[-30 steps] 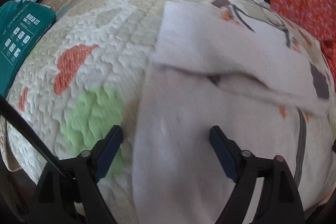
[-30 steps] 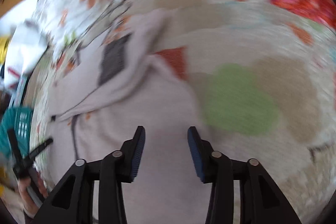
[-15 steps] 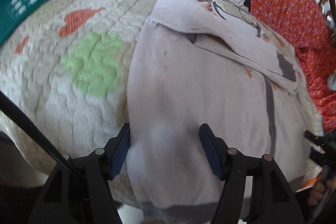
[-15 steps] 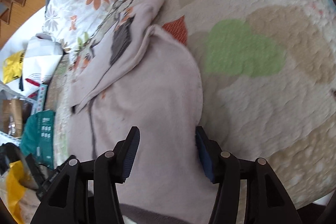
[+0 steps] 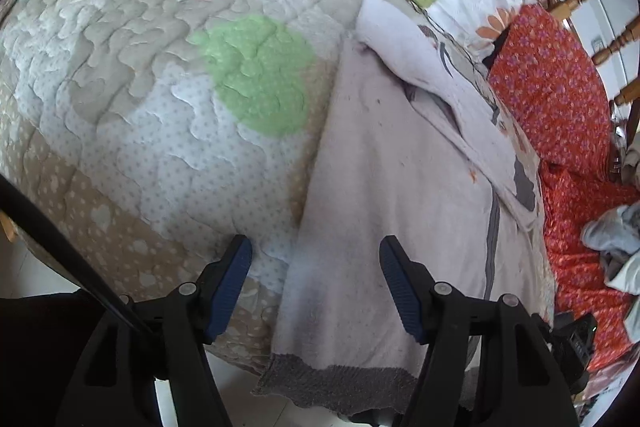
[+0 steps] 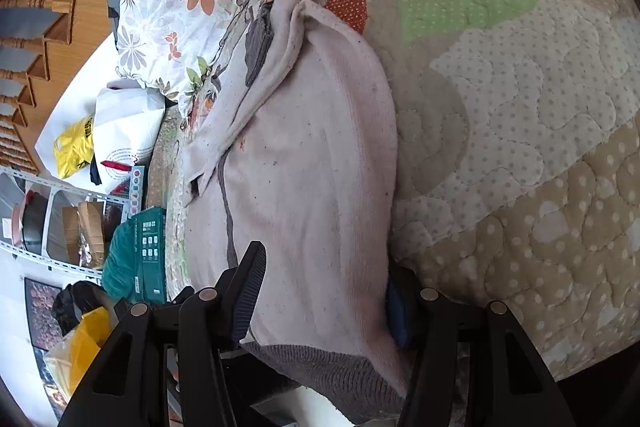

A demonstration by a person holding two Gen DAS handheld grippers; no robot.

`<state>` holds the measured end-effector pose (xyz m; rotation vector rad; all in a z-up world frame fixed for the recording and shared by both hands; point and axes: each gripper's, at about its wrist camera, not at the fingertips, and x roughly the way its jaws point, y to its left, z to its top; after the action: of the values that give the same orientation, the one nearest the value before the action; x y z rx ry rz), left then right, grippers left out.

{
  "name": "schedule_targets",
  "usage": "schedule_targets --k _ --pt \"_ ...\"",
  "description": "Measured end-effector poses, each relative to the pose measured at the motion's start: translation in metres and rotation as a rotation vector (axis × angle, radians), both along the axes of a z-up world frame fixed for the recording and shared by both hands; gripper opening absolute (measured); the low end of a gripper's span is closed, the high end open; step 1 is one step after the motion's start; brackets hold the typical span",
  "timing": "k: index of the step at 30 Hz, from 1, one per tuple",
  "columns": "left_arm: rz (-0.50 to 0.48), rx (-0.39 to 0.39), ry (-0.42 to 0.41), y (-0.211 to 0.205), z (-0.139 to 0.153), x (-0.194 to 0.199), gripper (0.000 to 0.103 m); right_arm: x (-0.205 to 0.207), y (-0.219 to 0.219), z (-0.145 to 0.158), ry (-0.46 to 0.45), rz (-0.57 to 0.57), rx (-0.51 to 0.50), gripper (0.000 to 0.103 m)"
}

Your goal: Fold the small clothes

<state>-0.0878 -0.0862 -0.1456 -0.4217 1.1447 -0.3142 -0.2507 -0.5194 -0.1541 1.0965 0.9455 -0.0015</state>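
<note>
Sweater (image 6: 312, 163) hem lies between right hand-held gripper (image 6: 324, 291) jaws (apart).

Both views pull back toward 6 o'clock: the sweater (image 5: 400, 195) grey hem (image 5: 340, 383), unseen a second ago, now hangs over the quilt (image 5: 160, 107) edge. Left gripper (image 5: 316, 279) narrows, straddling the sweater's side edge. Right gripper (image 6: 324, 291) widens; sweater's other edge now drapes over its 3 o'clock finger (image 6: 396, 311).
</note>
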Motion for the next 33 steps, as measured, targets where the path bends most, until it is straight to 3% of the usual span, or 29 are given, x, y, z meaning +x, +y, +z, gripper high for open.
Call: schedule_targets --k 5,9,20,29,33 --pt "-0.102 0.014 -0.008 -0.018 -0.002 -0.011 0.059 -0.001 0.003 0.001 -0.006 0.014 -0.006 0.059" --pt "-0.141 -0.036 0.024 -0.021 -0.006 -0.02 0.037 -0.005 0.006 -0.002 -0.014 0.019 0.028 0.059" --pt "-0.128 -0.137 0.192 -0.014 -0.04 -0.065 0.037 -0.028 0.03 -0.018 -0.022 0.037 0.141 0.059" --pt "-0.201 -0.087 0.157 -0.037 -0.034 -0.08 0.036 -0.036 0.056 -0.028 0.015 0.087 0.164 0.059" --pt "-0.194 -0.026 0.163 -0.04 -0.036 -0.08 0.012 -0.041 0.071 -0.03 0.05 0.107 0.122 0.058"
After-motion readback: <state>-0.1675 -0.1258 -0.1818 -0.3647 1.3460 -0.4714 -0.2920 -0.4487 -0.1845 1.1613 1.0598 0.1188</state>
